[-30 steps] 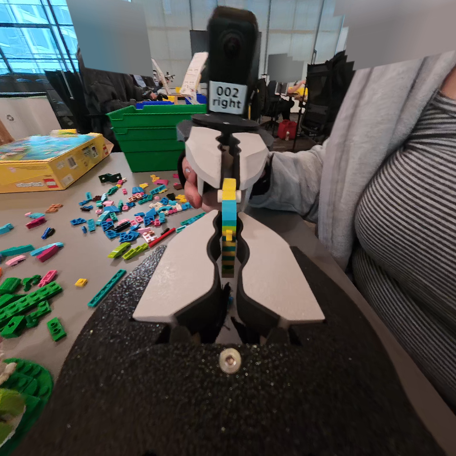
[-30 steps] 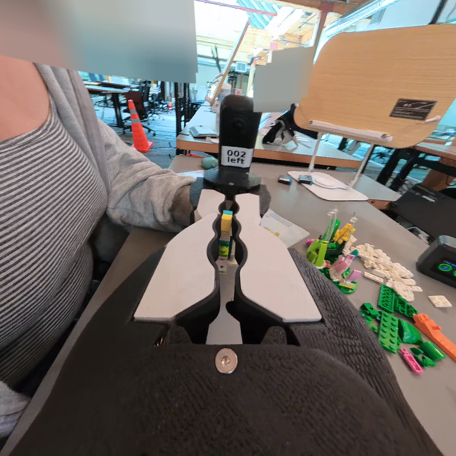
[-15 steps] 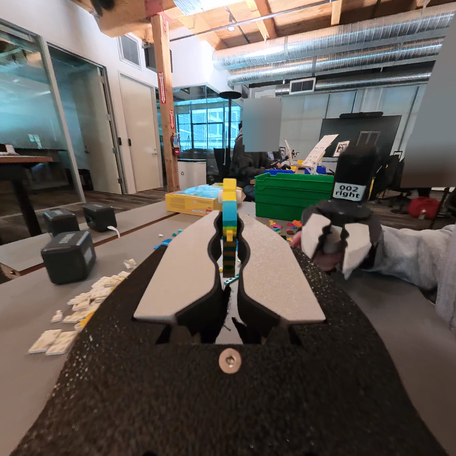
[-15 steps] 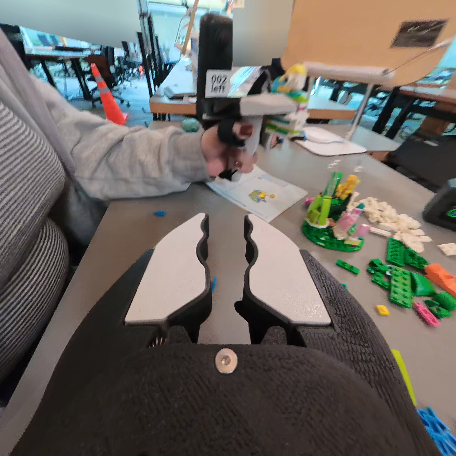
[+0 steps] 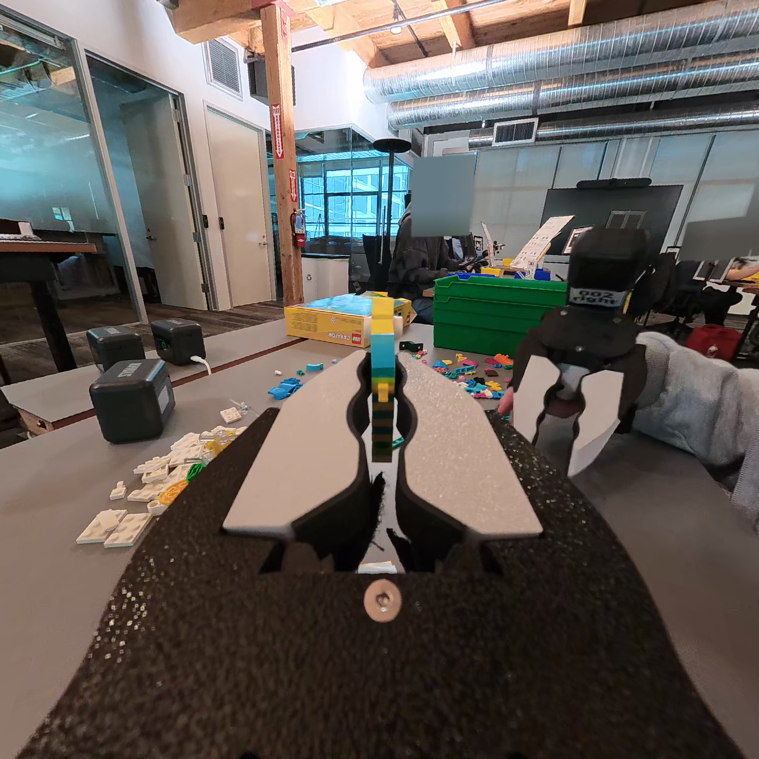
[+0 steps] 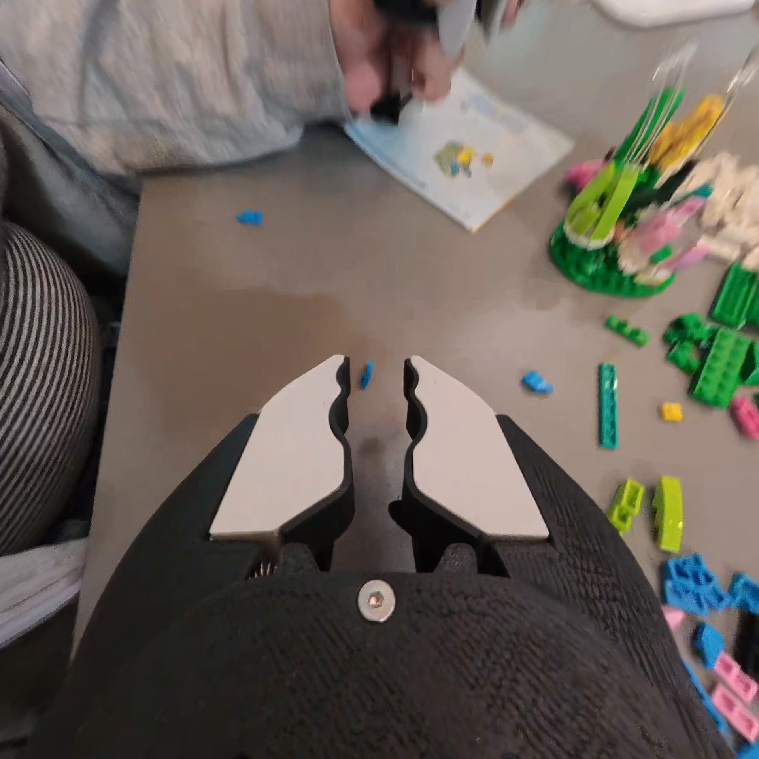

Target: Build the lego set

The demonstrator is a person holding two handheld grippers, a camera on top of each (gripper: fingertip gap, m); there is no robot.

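Observation:
My left gripper (image 5: 382, 363) is shut on a tall thin lego stack (image 5: 382, 341) with a yellow top, a light blue middle and dark striped lower layers, and holds it upright above the table. My right gripper (image 6: 376, 361) is open and empty, tilted down over the grey table (image 6: 267, 328). A small blue piece (image 6: 366, 373) lies on the table between its fingertips. The right gripper also shows in the left wrist view (image 5: 569, 415), open, to the right of the stack and apart from it. The hand holding the left gripper is a blur at the top of the right wrist view.
An instruction booklet (image 6: 464, 156), a round green build (image 6: 608, 246), green plates (image 6: 723, 361), a teal strip (image 6: 608, 404) and loose blue (image 6: 536, 381) and lime (image 6: 667, 517) pieces lie on the right. A yellow box (image 5: 341, 324), green bins (image 5: 493, 316), black cubes (image 5: 131, 398) and white pieces (image 5: 164, 480) stand farther off. Left tips to right tips: about 15 centimeters.
The right gripper let go of the stack, opened, drew away and tilted down over the table. The left gripper swung left, keeping the stack.

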